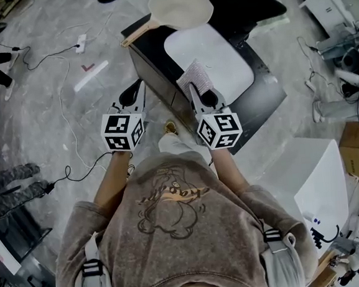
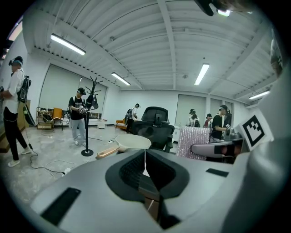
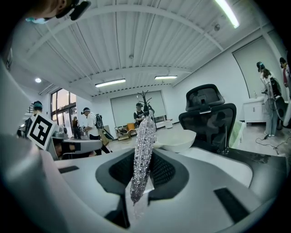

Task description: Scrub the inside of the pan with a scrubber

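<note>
The cream pan (image 1: 181, 7) with a wooden handle (image 1: 135, 34) lies on the far end of the black table (image 1: 259, 95). It also shows ahead in the left gripper view, the pan (image 2: 132, 142), and in the right gripper view, the pan (image 3: 176, 139). My right gripper (image 1: 194, 87) is shut on a glittery silver scrubber (image 1: 193, 75), which stands upright between the jaws of the right gripper (image 3: 142, 172) as the scrubber (image 3: 143, 145). My left gripper (image 1: 135, 90) hangs over the floor left of the table; in its own view the left gripper (image 2: 145, 168) is shut with nothing in it. Both are well short of the pan.
A white board (image 1: 212, 54) lies on the table between the scrubber and the pan. A black office chair (image 3: 208, 117) stands behind the table. Cables (image 1: 66, 128) and a power strip (image 1: 81, 42) lie on the floor. Several people and a coat stand (image 2: 87, 118) are farther off.
</note>
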Motion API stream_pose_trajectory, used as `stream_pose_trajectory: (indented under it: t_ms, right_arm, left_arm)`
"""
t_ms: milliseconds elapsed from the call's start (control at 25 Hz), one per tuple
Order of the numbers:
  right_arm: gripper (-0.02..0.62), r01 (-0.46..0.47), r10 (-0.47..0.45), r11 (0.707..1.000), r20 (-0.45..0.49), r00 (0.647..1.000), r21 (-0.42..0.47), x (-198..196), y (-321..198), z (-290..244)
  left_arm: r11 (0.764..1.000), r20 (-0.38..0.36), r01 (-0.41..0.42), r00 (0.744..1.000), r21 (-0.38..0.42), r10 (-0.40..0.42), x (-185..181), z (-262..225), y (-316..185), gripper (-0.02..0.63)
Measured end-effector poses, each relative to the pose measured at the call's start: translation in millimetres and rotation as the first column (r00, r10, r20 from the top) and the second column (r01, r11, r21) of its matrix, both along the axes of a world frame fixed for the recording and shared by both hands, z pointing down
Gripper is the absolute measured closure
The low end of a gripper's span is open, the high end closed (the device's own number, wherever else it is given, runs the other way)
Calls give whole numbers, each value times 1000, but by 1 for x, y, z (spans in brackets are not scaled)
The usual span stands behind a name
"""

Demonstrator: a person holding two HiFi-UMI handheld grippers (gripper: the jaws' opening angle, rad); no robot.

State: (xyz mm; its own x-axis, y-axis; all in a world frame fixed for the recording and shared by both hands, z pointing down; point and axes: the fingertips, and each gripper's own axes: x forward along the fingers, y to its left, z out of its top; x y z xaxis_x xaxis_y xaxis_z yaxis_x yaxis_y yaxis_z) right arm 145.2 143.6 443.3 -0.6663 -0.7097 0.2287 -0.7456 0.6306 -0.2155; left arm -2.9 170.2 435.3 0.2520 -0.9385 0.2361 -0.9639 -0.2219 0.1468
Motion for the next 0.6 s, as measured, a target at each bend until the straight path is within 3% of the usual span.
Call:
stream_pose_trajectory:
  t_ms: [600]
  right_arm:
    - [511, 85, -85, 996, 23, 996, -4, -15, -123, -11]
  left_arm:
    - [999, 2, 48, 999, -7, -48, -9, -13, -123, 588]
